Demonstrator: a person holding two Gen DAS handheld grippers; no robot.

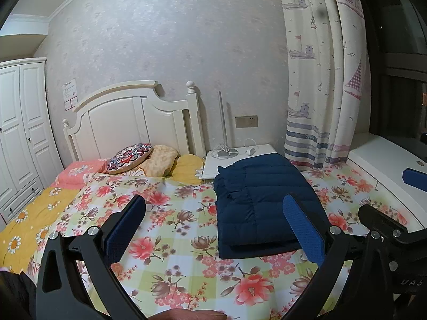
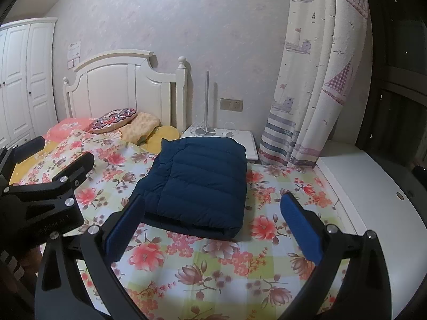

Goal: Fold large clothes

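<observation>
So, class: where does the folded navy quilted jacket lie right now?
The folded navy quilted jacket lies flat on the floral bedsheet, towards the bed's right side, just in front of the white bedside table, ahead of both open grippers.

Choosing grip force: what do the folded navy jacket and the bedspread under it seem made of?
Navy jacket: likely down-filled synthetic shell, matte with slight sheen; horizontal quilted channels puff up.
Bedspread: probably thin woven cotton, matte; floral print lies flat with soft wrinkles.
</observation>
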